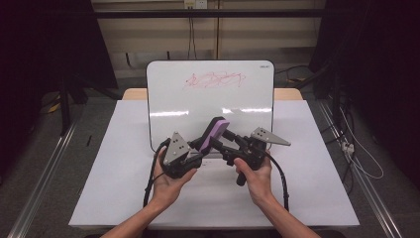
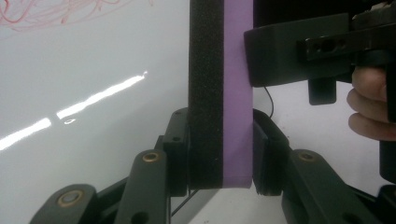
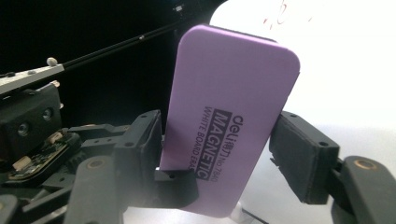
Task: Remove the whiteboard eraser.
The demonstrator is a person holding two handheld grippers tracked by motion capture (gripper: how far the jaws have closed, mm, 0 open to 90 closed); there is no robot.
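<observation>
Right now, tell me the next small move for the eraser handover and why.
Probably let the left gripper open. It is clamped on the purple whiteboard eraser across its foam and purple faces, while the right gripper has its jaws at the eraser's long edges, seemingly gripping it. With both holding, neither can carry it to the red scribble on the whiteboard.

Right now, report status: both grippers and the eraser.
Left gripper shut on eraser, felt and purple faces. Right gripper around its edges, grip unconfirmed. Red scribble on whiteboard; path unobstructed.
</observation>
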